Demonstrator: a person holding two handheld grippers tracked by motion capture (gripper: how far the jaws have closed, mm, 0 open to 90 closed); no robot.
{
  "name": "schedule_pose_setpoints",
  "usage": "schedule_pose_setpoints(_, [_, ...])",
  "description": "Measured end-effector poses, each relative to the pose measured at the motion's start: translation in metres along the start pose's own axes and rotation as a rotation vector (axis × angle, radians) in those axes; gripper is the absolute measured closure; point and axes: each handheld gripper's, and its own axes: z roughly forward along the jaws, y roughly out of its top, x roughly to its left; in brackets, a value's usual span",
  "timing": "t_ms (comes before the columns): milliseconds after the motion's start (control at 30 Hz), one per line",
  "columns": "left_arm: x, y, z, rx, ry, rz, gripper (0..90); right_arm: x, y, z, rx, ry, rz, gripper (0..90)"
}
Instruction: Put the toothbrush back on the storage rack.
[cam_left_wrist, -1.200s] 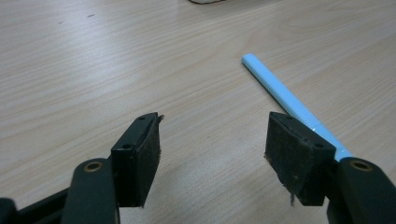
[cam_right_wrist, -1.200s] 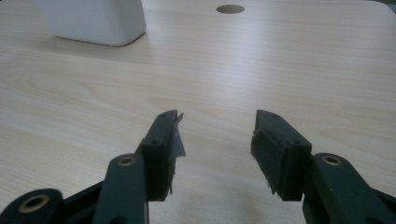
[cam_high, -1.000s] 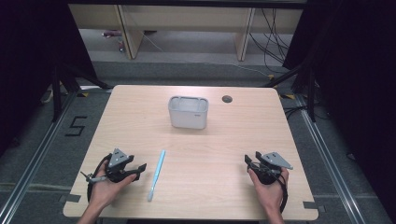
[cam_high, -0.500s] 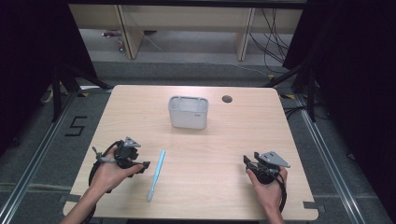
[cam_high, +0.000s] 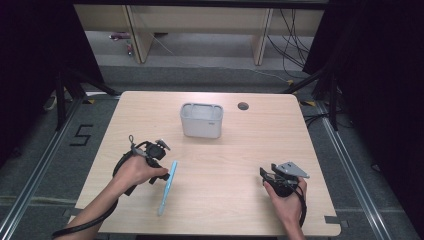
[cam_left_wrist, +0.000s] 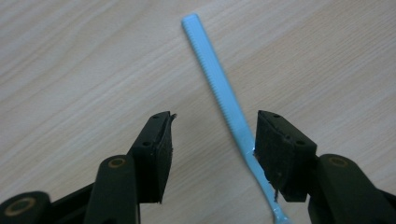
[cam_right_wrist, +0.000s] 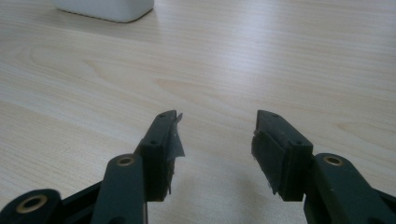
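A thin light-blue stick (cam_high: 167, 187) with a ridged edge lies flat on the wooden table (cam_high: 240, 145), front left of centre. My left gripper (cam_high: 165, 167) hovers at the stick's far end. In the left gripper view the stick (cam_left_wrist: 210, 70) runs between the jaws, close along the right pad (cam_left_wrist: 280, 154), and the left pad stands well off it. The left gripper (cam_left_wrist: 212, 123) is open and its jaws have just been closing. My right gripper (cam_high: 264, 173) rests open near the front right of the table, and nothing lies between the jaws of the right gripper (cam_right_wrist: 217, 119).
A white-grey rectangular container (cam_high: 201, 120) stands at the middle back of the table, and its base (cam_right_wrist: 105, 7) shows at the top of the right gripper view. A small round hole (cam_high: 243, 106) sits in the tabletop behind it. Dark floor and shelving surround the table.
My left hand has moved away from the front edge and rightward, up to the blue stick's far end, and its jaws stand narrower. The right hand has kept still.
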Motion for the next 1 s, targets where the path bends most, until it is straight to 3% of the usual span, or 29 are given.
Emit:
schedule_pose_setpoints(100, [-0.004, 0.004, 0.004, 0.022, -0.002, 0.007, 46.4, 0.001, 0.000, 0.000, 0.000, -0.016, -0.020, 50.3])
schedule_pose_setpoints(133, [-0.005, 0.005, 0.006, 0.029, -0.001, 0.004, 46.7, 0.001, 0.001, 0.000, 0.001, -0.018, -0.016, 50.3])
schedule_pose_setpoints(167, [-0.006, 0.006, 0.008, 0.031, 0.002, 0.004, 47.2, 0.005, 0.001, -0.001, 0.030, -0.009, 0.024, 50.3])
schedule_pose_setpoints(300, [-0.011, 0.009, 0.014, 0.056, 0.000, 0.017, 47.8, 0.005, 0.000, -0.001, 0.033, -0.006, 0.027, 50.3])
schedule_pose_setpoints(333, [-0.013, 0.010, 0.016, 0.052, -0.001, 0.022, 47.8, 0.004, 0.000, -0.001, 0.033, -0.014, 0.020, 50.3])
schedule_pose_setpoints(367, [-0.014, 0.010, 0.016, 0.054, 0.001, 0.023, 47.9, 0.001, 0.000, 0.001, 0.021, -0.011, -0.021, 50.3])
schedule_pose_setpoints(467, [-0.019, 0.010, 0.021, 0.051, 0.003, 0.022, 48.6, 0.003, 0.000, 0.001, 0.022, 0.003, -0.011, 50.3])
schedule_pose_setpoints(500, [-0.019, 0.011, 0.022, 0.062, 0.006, 0.040, 48.8, 0.003, 0.000, 0.001, 0.018, -0.001, -0.014, 50.3])
schedule_pose_setpoints(533, [-0.020, 0.010, 0.024, 0.041, 0.007, 0.026, 49.0, 0.003, 0.000, 0.001, 0.018, -0.001, -0.014, 50.3])
schedule_pose_setpoints(600, [-0.023, 0.010, 0.025, 0.056, 0.006, 0.014, 49.6, 0.003, 0.000, 0.001, 0.015, -0.005, -0.023, 50.2])
schedule_pose_setpoints(633, [-0.021, 0.011, 0.024, 0.084, 0.013, 0.055, 49.6, 0.003, 0.000, 0.001, 0.015, -0.005, -0.023, 50.2])
schedule_pose_setpoints(700, [-0.023, 0.009, 0.027, 0.058, 0.012, 0.047, 50.1, 0.003, 0.000, 0.001, 0.016, -0.005, -0.023, 50.2])
schedule_pose_setpoints(767, [-0.025, 0.008, 0.028, 0.065, 0.007, 0.028, 50.3, 0.003, 0.000, 0.001, 0.016, -0.004, -0.022, 50.2])
schedule_pose_setpoints(833, [-0.023, 0.008, 0.029, 0.069, 0.018, 0.059, 50.8, 0.003, 0.000, 0.001, 0.017, -0.004, -0.022, 50.2])
schedule_pose_setpoints(867, [-0.024, 0.007, 0.030, 0.062, 0.013, 0.035, 50.8, 0.003, 0.000, 0.001, 0.017, -0.004, -0.022, 50.2])
schedule_pose_setpoints(1000, [-0.023, 0.007, 0.029, 0.076, 0.022, 0.062, 51.5, 0.002, 0.000, 0.001, 0.010, -0.016, -0.038, 50.1])
